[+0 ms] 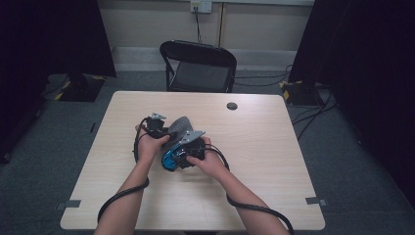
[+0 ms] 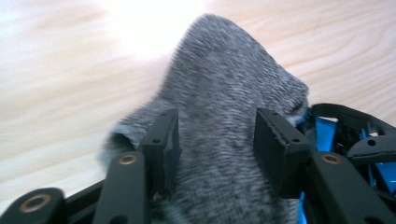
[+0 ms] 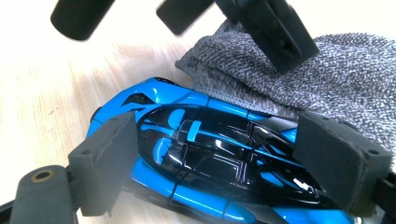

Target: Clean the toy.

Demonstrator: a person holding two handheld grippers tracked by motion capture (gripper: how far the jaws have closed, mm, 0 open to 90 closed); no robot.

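Blue and black, the toy car (image 3: 205, 163) lies on the pale bench (image 1: 264, 147) at the middle of the high view, its long axis running from the left of the right gripper view down to its lower right. The right hand-held gripper (image 3: 229, 168) straddles that car across its width; its pads sit at the two flanks, and I judge them closed on the body, though the contact itself is hard to make out. A grey knitted sock (image 2: 224, 116) lies against the far end of the car, its hemmed opening towards the car's tail and touching it. The left hand-held gripper (image 2: 217, 140) comes at the sock from the opposite side, jaws half spread with the fabric between them but not pinched. That sock sits straight ahead of the left jaws, so the left hand is the nearer one to it. Likely next: holding the opening while the car goes in. A black chair (image 1: 198, 66) stands beyond the bench.
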